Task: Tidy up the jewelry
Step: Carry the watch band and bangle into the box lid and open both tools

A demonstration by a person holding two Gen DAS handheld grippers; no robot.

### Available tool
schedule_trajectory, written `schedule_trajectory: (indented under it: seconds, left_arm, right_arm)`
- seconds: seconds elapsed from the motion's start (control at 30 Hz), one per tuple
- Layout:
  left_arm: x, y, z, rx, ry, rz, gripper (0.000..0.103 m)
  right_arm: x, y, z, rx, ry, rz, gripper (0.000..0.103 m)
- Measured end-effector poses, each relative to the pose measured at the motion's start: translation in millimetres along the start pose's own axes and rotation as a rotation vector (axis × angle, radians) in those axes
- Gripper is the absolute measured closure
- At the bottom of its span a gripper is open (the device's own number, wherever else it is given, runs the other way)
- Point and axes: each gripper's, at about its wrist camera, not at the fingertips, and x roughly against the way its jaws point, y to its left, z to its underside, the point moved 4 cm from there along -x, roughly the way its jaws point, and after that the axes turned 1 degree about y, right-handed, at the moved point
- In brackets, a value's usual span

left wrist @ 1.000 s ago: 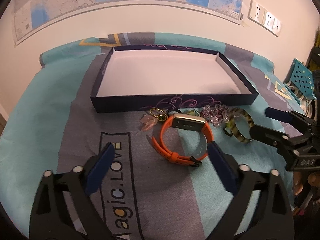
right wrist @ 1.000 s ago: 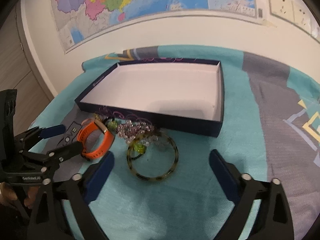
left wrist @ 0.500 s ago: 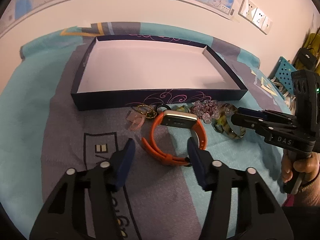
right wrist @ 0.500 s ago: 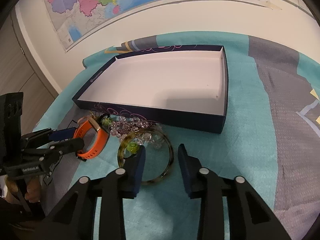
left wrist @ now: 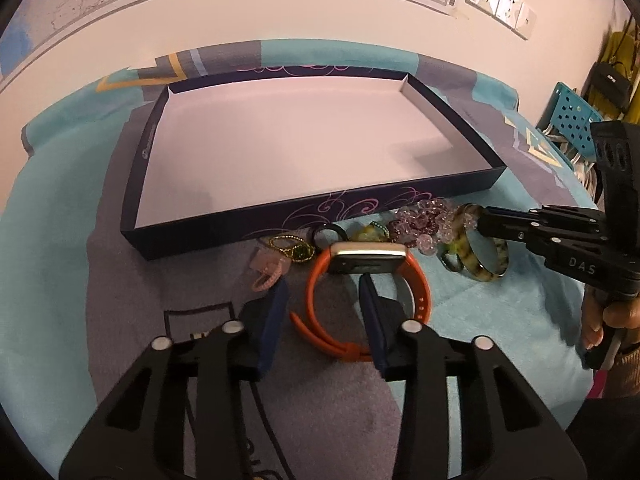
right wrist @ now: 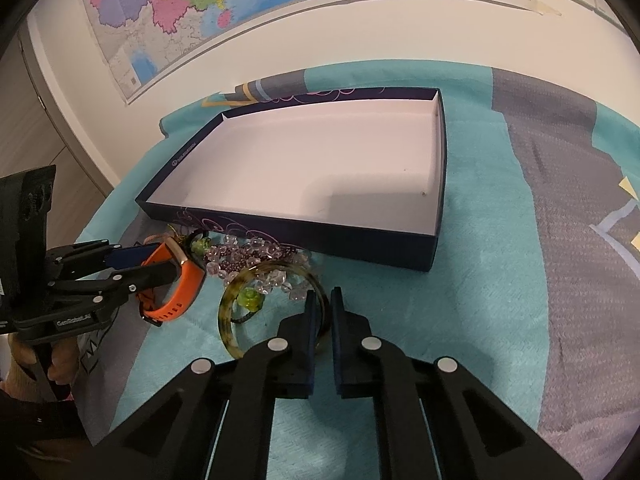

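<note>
Since earlier: right gripper (right wrist: 320, 304) has narrowed onto bangle (right wrist: 236, 304) rim; left gripper (left wrist: 324, 300) narrower, straddling orange watch (left wrist: 364, 272) strap, unclosed, 6 o'clock of box (left wrist: 224, 228).

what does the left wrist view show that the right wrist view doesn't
Only the left wrist view: a pink ring beside the watch, the blue crate at far right, and the left gripper straddling the strap. Only the right wrist view: the right gripper nearly shut around the bangle, and a green bead inside it. Both show the box, the beads, watch and bangle.
</note>
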Motion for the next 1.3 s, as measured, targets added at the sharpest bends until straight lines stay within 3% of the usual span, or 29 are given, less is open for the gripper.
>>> schedule_trajectory:
  seconds: [0.03,0.1,0.5,0.77,1.03,1.3]
  left_arm:
    - [0.5,0.1,0.3,-0.001,0.001,-0.007,0.084]
    - [1.3,1.1,0.7,0.005,0.004,-0.012,0.093]
    - [33.1,14.6,-3.8,0.092,-0.043,0.087,0.095]
    - [48.0,27.5,-49.0,0.113,-0.129,0.077,0.095]
    - [15.2,47.3,-99.0,0.161,-0.125,0.064,0.094]
    - [-37.1,65.4,-131.8,0.214,-0.072,0.02,0.094]
  right_arm:
    - [0.4,0.4,-0.2,0.003,0.0,0.001,0.097]
    - [1.9,0.4,0.0,0.0,-0.003,-0.005,0.097]
    - [38.7,1.8,-18.8,-0.007,-0.083,-0.07,0.097]
    - [31.7,3.5,-62.2,0.014,-0.115,-0.058,0.097]
    - [-10.6,-8.0,-121.1,0.004,-0.097,0.005,0.097]
    - [-66.3,-20.3,-152.1,-0.048,-0.017,0.054,0.097]
